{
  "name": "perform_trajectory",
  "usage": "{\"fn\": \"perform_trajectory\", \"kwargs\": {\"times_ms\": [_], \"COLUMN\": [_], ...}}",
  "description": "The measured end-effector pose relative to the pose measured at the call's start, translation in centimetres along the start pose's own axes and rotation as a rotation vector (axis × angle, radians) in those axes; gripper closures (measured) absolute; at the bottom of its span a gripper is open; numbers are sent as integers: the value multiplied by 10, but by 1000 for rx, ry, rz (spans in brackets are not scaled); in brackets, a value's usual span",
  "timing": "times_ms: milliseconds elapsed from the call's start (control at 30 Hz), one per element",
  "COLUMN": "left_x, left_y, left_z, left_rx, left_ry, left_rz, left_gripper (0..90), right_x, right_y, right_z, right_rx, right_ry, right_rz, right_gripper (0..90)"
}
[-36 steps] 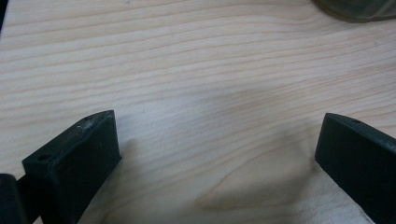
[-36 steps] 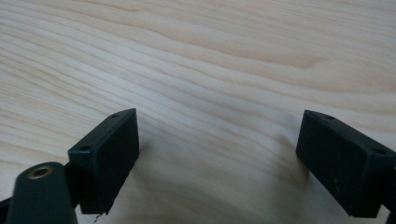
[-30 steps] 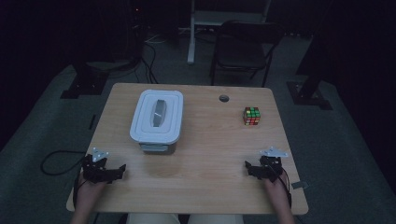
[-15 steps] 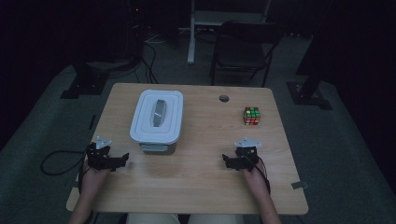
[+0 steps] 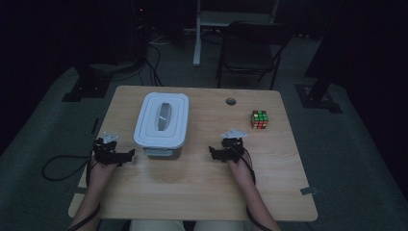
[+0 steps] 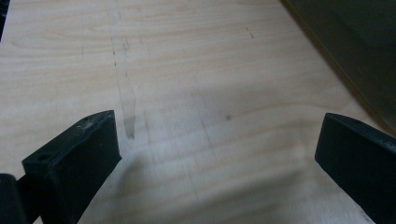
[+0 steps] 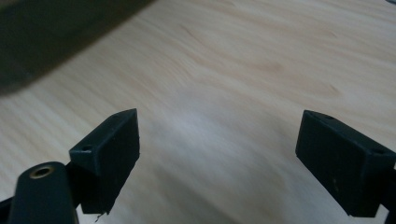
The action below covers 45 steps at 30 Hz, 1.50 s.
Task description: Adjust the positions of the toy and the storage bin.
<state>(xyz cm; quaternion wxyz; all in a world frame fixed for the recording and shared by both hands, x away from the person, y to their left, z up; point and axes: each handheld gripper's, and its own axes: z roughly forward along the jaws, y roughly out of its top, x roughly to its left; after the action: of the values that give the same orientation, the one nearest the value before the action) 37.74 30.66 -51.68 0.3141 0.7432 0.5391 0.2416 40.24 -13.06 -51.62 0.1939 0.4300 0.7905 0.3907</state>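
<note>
One lidded white box (image 5: 162, 120), one puzzle cube (image 5: 259, 119), two claws, possibly one chair (image 5: 250, 48)

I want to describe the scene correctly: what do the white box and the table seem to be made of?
The white box looks like matte plastic: smooth moulded lid, rounded corners, a grey handle on top. The table looks like light wood or wood-look laminate: grain lines and a slight sheen in both gripper views; which one cannot be told.

White lidded box (image 5: 162, 122) on wooden table (image 5: 202, 192)

Rectangular, plastic, lid shut with grey handle recessed in top; sits flat left of centre, long side running away; front latch facing near edge
</note>
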Motion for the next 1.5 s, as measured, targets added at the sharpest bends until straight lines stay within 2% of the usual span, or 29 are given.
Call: {"fn": "perform_trajectory", "kwargs": {"times_ms": [167,267,367,467,567,733,800,867,1000,1233,1333,1400,1500], "left_x": [0,2,6,10,12,14,13,13,10,0,-2,-5,-9], "left_y": [12,17,23,31,40,52,55,57,63,67,67,67,67], "left_z": [6,10,15,18,21,29,30,32,37,35,34,33,32], "left_rx": [-13,-19,-19,-36,-47,-38,-59,-54,-46,-48,-53,-53,-49], "left_ry": [-5,-3,15,20,20,5,-4,7,-15,-36,-53,-65,-54], "left_rz": [21,17,23,14,19,28,28,42,44,52,50,61,71], "left_gripper": [6,6,6,6,6,6,6,6,6,6,6,6,6], "right_x": [5,9,12,15,17,19,20,20,19,27,30,28,26], "right_y": [16,27,35,41,47,59,63,67,73,82,85,85,83], "right_z": [18,31,41,50,55,61,62,63,66,63,62,60,58], "right_rx": [1,-1,-1,-19,-28,-33,-34,-32,-36,-71,-73,-68,-72], "right_ry": [19,19,21,37,48,36,27,19,9,65,34,54,65], "right_rz": [4,19,31,71,81,71,69,57,64,106,97,118,124], "right_gripper": [136,137,137,142,142,142,142,142,142,149,155,155,155]}}
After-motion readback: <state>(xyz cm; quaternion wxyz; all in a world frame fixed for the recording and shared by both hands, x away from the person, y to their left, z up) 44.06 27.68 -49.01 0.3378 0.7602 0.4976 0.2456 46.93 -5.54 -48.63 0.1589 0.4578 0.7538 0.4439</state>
